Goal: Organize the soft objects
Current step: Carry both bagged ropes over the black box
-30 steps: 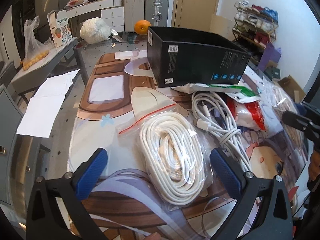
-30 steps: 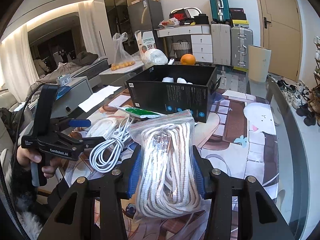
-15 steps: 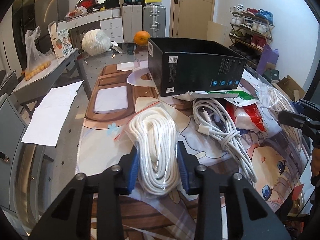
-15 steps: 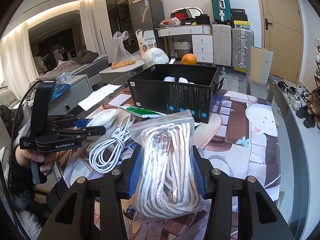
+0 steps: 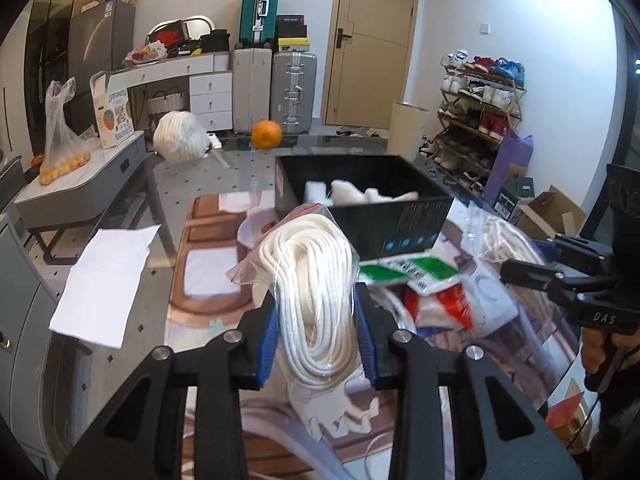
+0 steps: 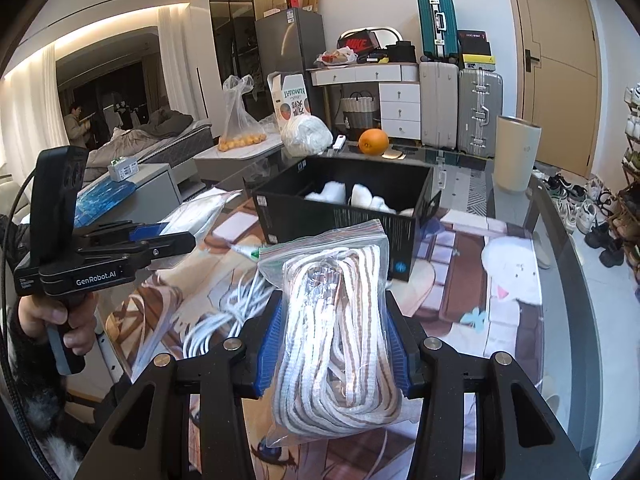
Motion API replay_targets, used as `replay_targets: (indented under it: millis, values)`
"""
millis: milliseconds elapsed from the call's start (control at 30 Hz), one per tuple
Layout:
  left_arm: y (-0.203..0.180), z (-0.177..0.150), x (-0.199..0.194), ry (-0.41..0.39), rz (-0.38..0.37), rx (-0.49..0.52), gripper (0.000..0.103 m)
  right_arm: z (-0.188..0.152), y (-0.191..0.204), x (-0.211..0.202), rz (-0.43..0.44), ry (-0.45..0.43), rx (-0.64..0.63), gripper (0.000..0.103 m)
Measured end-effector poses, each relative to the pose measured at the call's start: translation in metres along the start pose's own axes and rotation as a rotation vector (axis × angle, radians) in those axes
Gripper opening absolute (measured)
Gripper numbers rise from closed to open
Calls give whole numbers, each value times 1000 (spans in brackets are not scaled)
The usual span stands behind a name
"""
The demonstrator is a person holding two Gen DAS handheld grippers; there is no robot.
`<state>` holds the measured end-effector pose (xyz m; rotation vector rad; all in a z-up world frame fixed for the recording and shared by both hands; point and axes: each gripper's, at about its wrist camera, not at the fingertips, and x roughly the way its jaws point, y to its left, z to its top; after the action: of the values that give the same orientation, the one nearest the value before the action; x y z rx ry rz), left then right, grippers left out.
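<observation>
Presently my left gripper [image 5: 316,344] is clamped on a bagged white rope coil [image 5: 310,280] and my right gripper [image 6: 332,350] on a bagged striped cord bundle [image 6: 340,328], both held clear of the table to reach the black box [image 6: 340,216] (white soft items already inside). Its near wall, a loose white cable [image 6: 224,316] and a green-and-red packet [image 5: 420,280] obstruct a direct path.
</observation>
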<state>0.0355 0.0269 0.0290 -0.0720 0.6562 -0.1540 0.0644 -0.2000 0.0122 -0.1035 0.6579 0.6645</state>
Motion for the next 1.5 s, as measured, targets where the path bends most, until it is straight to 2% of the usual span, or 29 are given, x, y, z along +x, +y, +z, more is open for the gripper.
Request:
replay_targets:
  millis: [267,700,1500]
  values:
    - [-11,37,6,-38,-40,18,33,30,-11,6,-32,-13,17,46]
    - [-15,81,28,-52,-52,48,33,62,-25,27,-20,-15,21,46]
    - [-21,111,96,31,-80,70,33,97,-43,78,-7,34,21,46]
